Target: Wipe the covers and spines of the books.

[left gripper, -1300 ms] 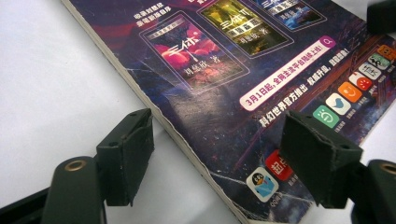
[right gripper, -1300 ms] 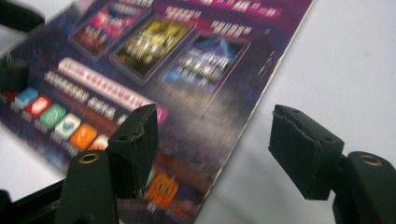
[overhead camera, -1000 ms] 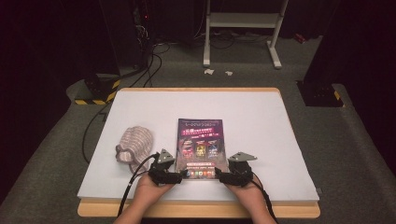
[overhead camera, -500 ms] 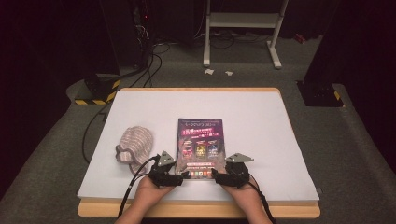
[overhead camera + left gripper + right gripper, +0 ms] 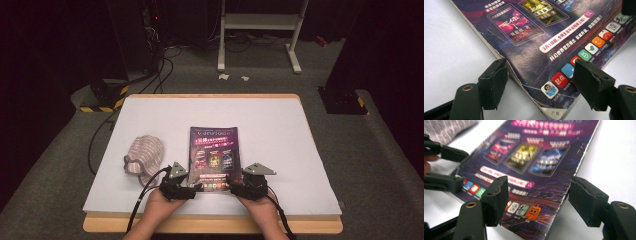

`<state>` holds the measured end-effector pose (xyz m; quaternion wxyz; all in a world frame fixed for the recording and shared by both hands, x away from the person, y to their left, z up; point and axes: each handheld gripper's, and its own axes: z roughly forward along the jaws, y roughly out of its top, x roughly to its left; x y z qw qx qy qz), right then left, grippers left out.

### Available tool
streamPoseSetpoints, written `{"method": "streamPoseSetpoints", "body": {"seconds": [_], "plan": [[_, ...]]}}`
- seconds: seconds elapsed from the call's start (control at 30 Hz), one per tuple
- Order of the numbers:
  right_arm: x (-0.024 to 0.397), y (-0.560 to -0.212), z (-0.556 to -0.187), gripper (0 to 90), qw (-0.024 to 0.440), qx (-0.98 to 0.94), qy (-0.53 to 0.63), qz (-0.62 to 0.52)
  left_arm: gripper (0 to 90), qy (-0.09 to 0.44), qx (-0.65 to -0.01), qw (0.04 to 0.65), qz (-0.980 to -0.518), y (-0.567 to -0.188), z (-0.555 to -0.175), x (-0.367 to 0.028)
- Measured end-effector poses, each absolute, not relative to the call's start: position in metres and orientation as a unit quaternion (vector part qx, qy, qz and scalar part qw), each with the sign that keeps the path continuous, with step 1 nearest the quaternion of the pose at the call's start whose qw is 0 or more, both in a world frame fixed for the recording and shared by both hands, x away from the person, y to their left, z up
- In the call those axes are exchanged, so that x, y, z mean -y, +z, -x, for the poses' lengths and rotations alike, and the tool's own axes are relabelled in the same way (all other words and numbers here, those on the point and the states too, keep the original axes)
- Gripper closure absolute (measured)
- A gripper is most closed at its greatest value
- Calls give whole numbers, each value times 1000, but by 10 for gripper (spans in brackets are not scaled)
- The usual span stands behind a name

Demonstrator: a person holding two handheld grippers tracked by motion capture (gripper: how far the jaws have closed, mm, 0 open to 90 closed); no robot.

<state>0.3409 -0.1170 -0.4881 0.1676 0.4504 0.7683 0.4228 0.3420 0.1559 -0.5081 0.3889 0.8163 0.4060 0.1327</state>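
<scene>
A magazine [image 5: 214, 155] with a dark purple cover lies flat in the middle of the white table [image 5: 280, 130]. My left gripper [image 5: 197, 187] sits at its near left corner. In the left gripper view the magazine [image 5: 536, 45] has that corner between the open jaws of the left gripper [image 5: 540, 66]; one pad is at the spine edge. My right gripper [image 5: 231, 186] is at the near right corner. There the magazine [image 5: 534, 170] lies between the jaws of the right gripper [image 5: 539, 183], which have just been closing slightly and stand apart from it.
A striped grey knit hat [image 5: 144, 154] lies left of the magazine, close to the left hand. Cables trail from both grippers over the table's near edge. A metal stand [image 5: 260, 22] and dark equipment are on the floor beyond the table.
</scene>
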Motion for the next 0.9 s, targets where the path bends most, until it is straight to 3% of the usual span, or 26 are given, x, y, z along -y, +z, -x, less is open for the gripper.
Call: {"method": "streamPoseSetpoints", "body": {"seconds": [0.5,0.9], "plan": [[99,-475,-328,338,210,-761,453,-414,283,132,-407,391,-815,-508,-342,-157],[97,-477,-324,351,188,-761,469,-407,283,134,-410,391,-813,-509,-341,-158]]}}
